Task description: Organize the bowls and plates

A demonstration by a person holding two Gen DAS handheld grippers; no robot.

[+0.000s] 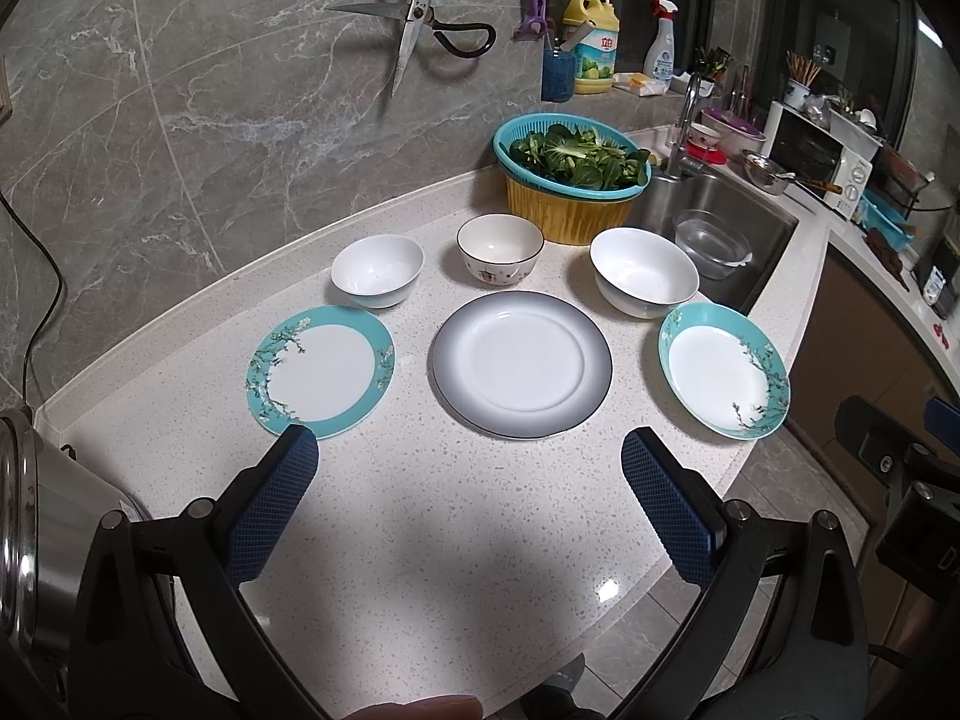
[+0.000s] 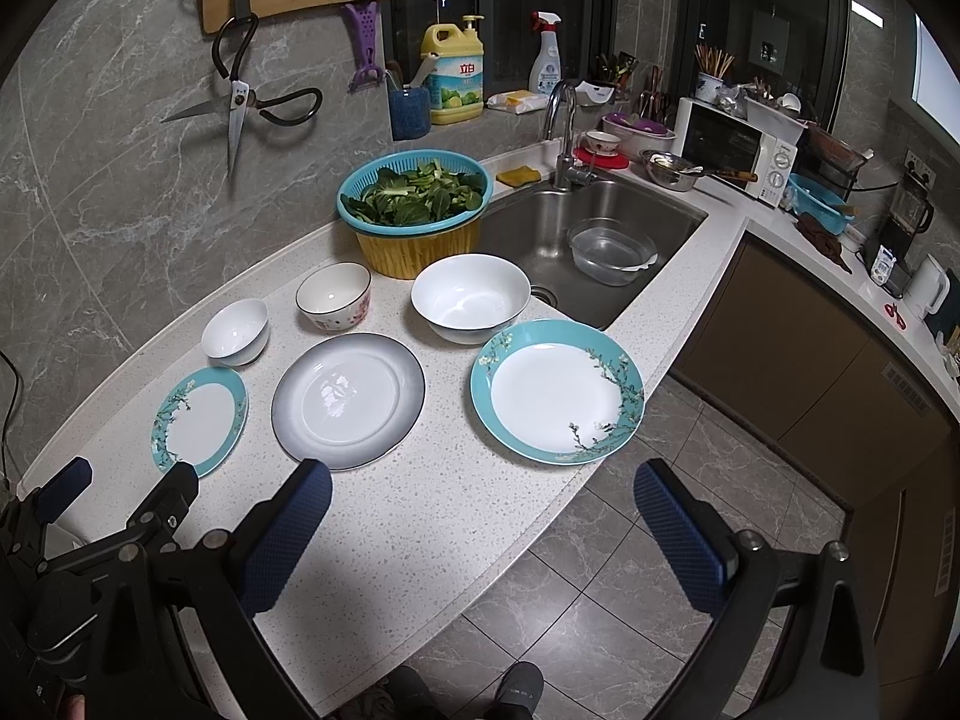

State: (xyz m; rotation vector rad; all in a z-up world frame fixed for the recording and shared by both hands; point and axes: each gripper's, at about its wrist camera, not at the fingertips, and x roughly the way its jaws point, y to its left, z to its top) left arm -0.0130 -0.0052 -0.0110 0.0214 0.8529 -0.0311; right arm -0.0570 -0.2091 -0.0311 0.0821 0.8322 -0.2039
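Three plates lie in a row on the white counter: a teal-rimmed flat plate [image 1: 320, 371] at left, a grey-rimmed plate [image 1: 521, 363] in the middle, a teal-rimmed deep plate [image 1: 723, 369] at right. Behind them stand a small white bowl [image 1: 377, 270], a patterned bowl [image 1: 500, 249] and a large white bowl [image 1: 644, 272]. My left gripper [image 1: 469, 450] is open and empty, above the counter in front of the grey plate. My right gripper [image 2: 483, 483] is open and empty, near the counter's front edge in front of the deep plate [image 2: 557, 391].
A teal colander of greens [image 1: 570, 159] sits on a yellow basket behind the bowls. The sink [image 2: 591, 228] holds a clear bowl, right of the bowls. A steel pot [image 1: 36, 534] is at my left. Scissors [image 1: 414, 30] hang on the wall.
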